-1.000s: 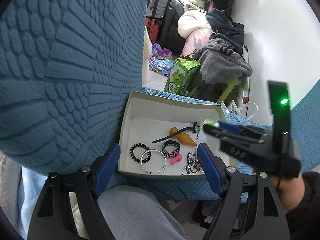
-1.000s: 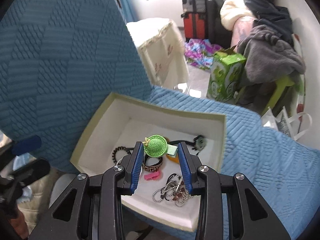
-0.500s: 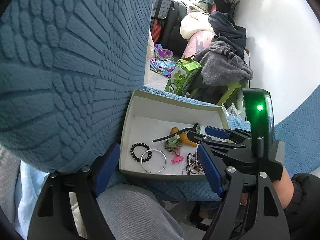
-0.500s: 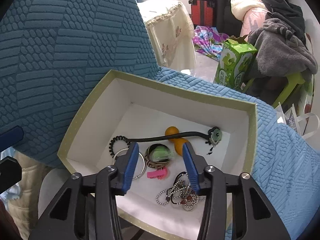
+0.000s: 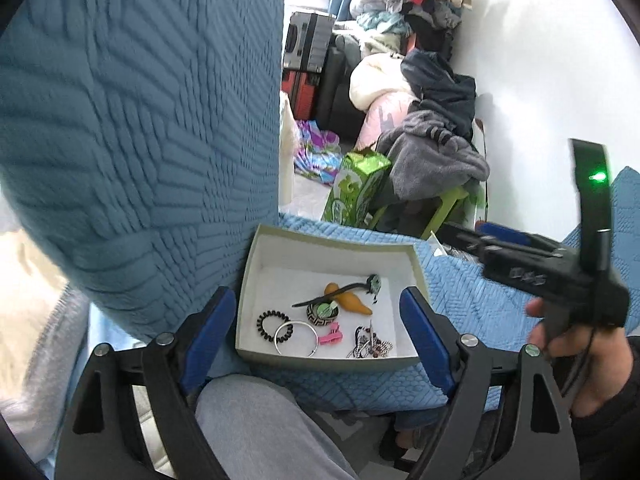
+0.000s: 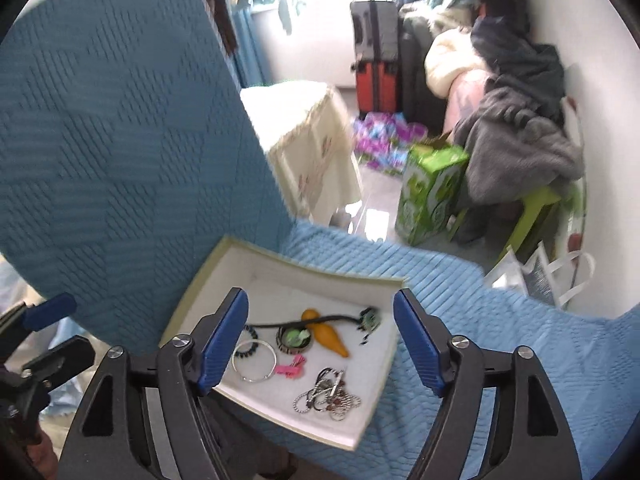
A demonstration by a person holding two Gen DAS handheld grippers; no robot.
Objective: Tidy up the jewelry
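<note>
A shallow white box [image 5: 332, 256] [image 6: 276, 276] rests on the blue quilted seat. It holds a green hat clip [image 6: 295, 336] [image 5: 326, 311] lying in a patterned bangle, a silver ring bracelet [image 6: 254, 361], a black hair tie [image 5: 269, 319], a pink clip [image 6: 291, 369], orange beads [image 6: 326, 333], a black hair stick [image 5: 332, 296] and a chain tangle [image 6: 328, 394]. My left gripper [image 5: 320, 338] is open and empty before the box. My right gripper [image 6: 320, 342] is open and empty above the box; it shows at the right in the left wrist view [image 5: 516, 256].
A blue quilted chair back [image 6: 120, 140] rises left of the box. Beyond the seat are a green carton [image 6: 432, 196], a pile of clothes on a green stool [image 6: 520, 144], suitcases [image 6: 376, 52] and a cream-covered table [image 6: 308, 136]. My grey-clad leg [image 5: 264, 428] lies below.
My right gripper opened and left the green hat clip inside the patterned bangle in the box, then drew back and up. My left gripper stayed open.
</note>
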